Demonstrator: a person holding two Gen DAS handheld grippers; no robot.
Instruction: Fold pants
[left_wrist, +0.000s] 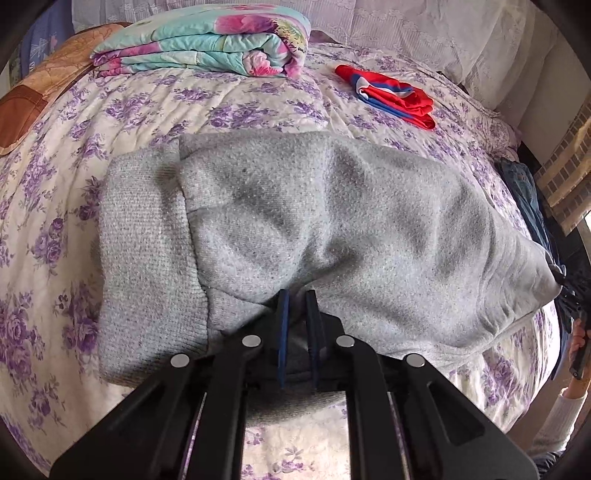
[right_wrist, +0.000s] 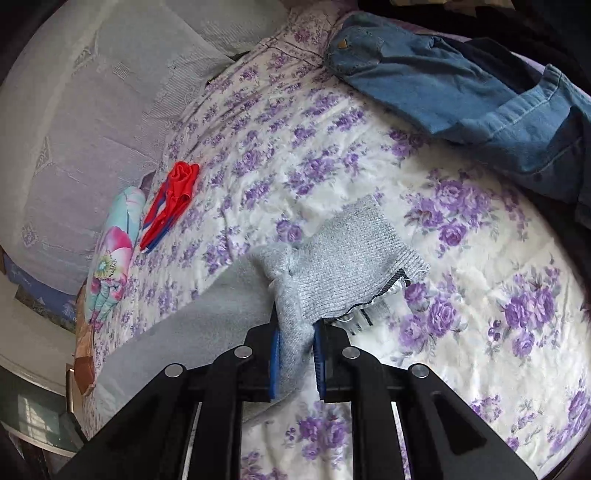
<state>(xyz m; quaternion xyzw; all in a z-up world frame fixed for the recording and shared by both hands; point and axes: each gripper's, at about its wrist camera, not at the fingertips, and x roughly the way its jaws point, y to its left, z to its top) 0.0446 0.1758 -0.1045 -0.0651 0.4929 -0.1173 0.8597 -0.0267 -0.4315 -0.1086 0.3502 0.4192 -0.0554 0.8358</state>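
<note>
The grey sweatpants (left_wrist: 314, 229) lie across the floral bed cover, with a ribbed band (left_wrist: 144, 266) at the left. My left gripper (left_wrist: 297, 299) is shut on the near edge of the grey fabric and lifts it into a ridge. In the right wrist view my right gripper (right_wrist: 295, 321) is shut on the other end of the sweatpants (right_wrist: 343, 258), next to a ribbed band with a white label (right_wrist: 373, 314) under it. That end hangs a little above the bed.
A folded floral quilt (left_wrist: 207, 40) lies at the far side of the bed, a folded red and blue garment (left_wrist: 391, 96) near it. Blue jeans (right_wrist: 472, 88) lie crumpled at the bed's far right. White pillows (right_wrist: 92, 110) line the headboard side.
</note>
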